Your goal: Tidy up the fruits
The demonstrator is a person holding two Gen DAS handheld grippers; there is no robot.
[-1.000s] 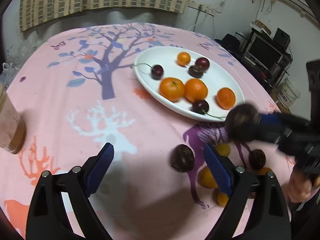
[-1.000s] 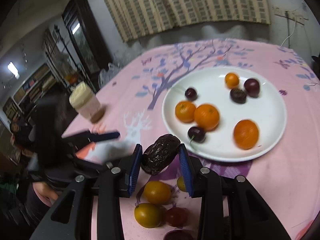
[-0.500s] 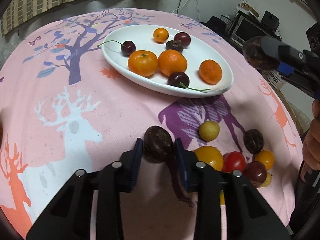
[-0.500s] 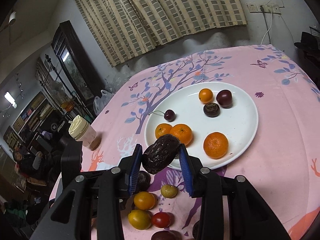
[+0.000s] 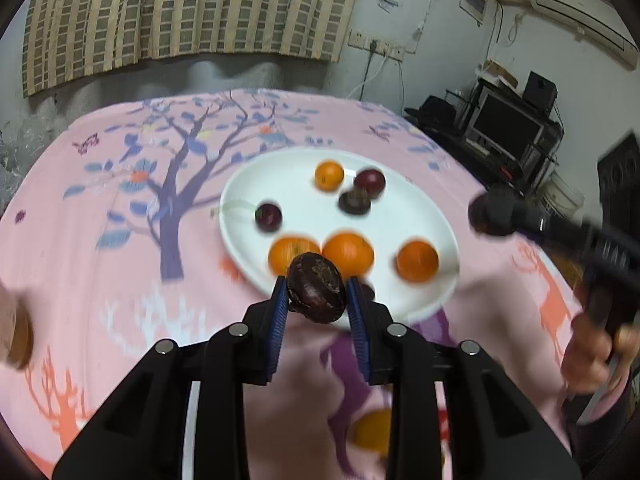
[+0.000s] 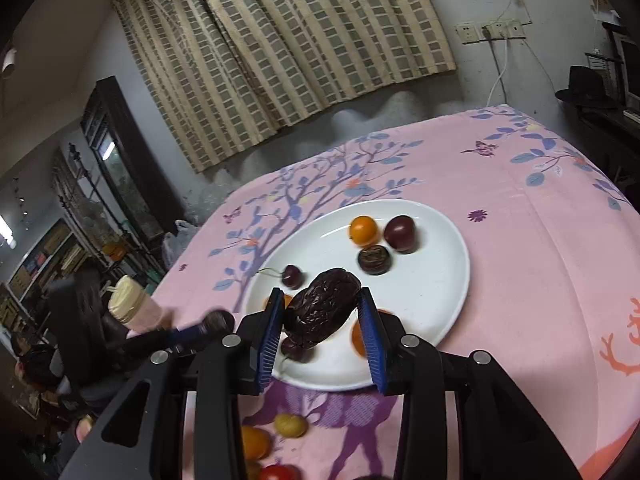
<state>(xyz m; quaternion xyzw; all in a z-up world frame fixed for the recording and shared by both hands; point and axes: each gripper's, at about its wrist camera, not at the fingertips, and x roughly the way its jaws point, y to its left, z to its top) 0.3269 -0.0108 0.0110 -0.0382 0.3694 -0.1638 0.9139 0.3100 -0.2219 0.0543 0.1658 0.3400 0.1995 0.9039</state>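
Note:
My left gripper [image 5: 318, 294] is shut on a dark wrinkled passion fruit [image 5: 317, 291] and holds it in the air over the near rim of the white plate [image 5: 404, 208]. My right gripper [image 6: 322, 314] is shut on another dark wrinkled passion fruit [image 6: 322, 309], held above the plate [image 6: 440, 280]. The plate holds oranges [image 5: 348, 254], cherries [image 5: 268, 217] and dark fruits [image 6: 400, 233]. The right gripper also shows at the right of the left wrist view [image 5: 490, 216], blurred.
Loose small fruits, orange [image 6: 254, 442], yellow [image 6: 290, 424] and red [image 6: 276, 472], lie on the pink patterned tablecloth [image 6: 540, 264] in front of the plate. A jar with a cream lid [image 6: 130, 306] stands at the table's left side.
My left gripper has closed on a passion fruit from the cloth and lifted it toward the plate. My right gripper has carried its passion fruit higher, over the plate.

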